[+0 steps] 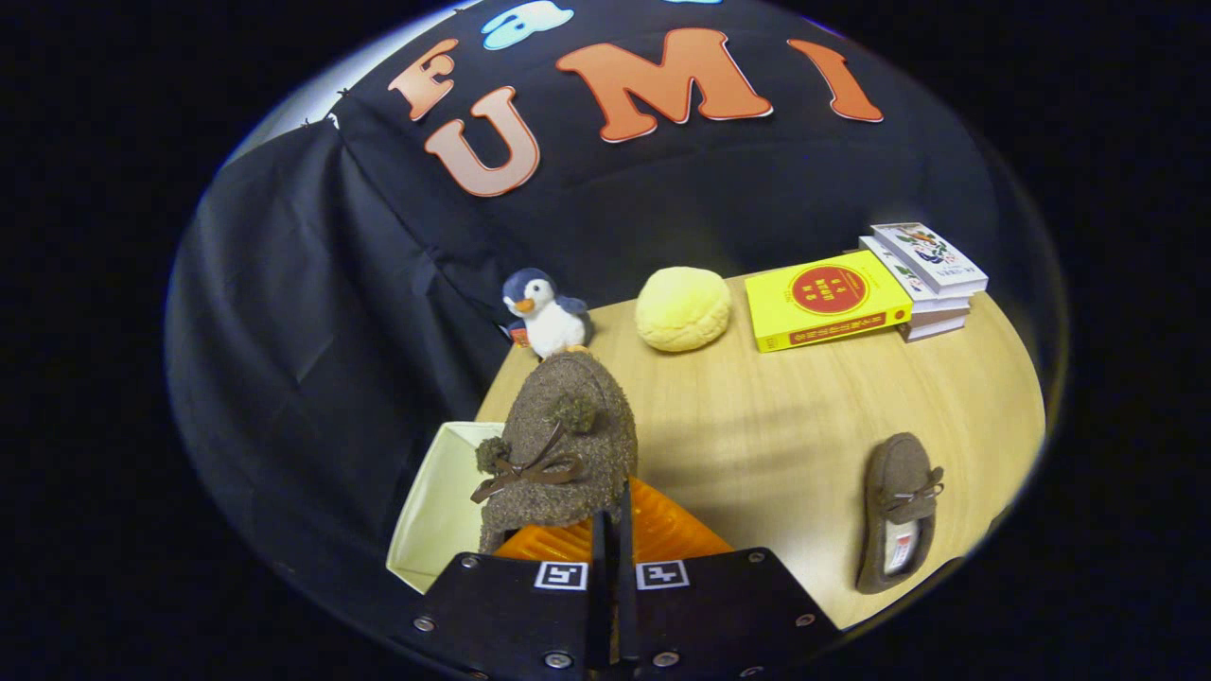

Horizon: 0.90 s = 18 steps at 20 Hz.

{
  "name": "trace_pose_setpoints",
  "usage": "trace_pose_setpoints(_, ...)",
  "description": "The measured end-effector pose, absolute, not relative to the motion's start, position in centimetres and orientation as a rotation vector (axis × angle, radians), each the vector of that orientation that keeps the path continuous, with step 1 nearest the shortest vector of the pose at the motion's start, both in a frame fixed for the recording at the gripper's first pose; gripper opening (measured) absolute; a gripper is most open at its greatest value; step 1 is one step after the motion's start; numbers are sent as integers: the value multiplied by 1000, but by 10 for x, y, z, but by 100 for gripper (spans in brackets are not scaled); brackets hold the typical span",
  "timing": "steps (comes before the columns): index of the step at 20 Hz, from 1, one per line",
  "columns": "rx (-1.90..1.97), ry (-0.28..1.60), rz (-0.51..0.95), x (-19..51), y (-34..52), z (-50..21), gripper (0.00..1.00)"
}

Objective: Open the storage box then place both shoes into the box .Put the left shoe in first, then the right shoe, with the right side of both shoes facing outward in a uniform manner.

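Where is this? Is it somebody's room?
Probably not a real room: more likely a small staged booth. A wooden table stands against a black cloth wall, set with a penguin toy and books. The gripper is shut on a shoe.

The camera rides on the tool and looks forward and down along its fingers, which press together on a brown shoe close to the lens. Beyond, it faces across the tabletop toward the black cloth wall.
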<state>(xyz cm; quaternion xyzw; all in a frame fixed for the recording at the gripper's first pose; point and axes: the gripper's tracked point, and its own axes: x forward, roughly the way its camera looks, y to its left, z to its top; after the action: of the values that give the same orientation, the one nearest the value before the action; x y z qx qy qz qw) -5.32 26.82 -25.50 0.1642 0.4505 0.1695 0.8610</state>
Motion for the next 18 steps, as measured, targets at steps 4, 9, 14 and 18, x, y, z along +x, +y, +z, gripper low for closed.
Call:
trace_pose_setpoints(4,322,974,408,-60,317,-248,4)
trace_pose_setpoints(9,281,1056,466,-76,385,-271,4)
trace_pose_setpoints(14,232,1153,463,-92,425,-305,5)
trace_pose_setpoints(18,175,1235,457,-101,446,-329,5)
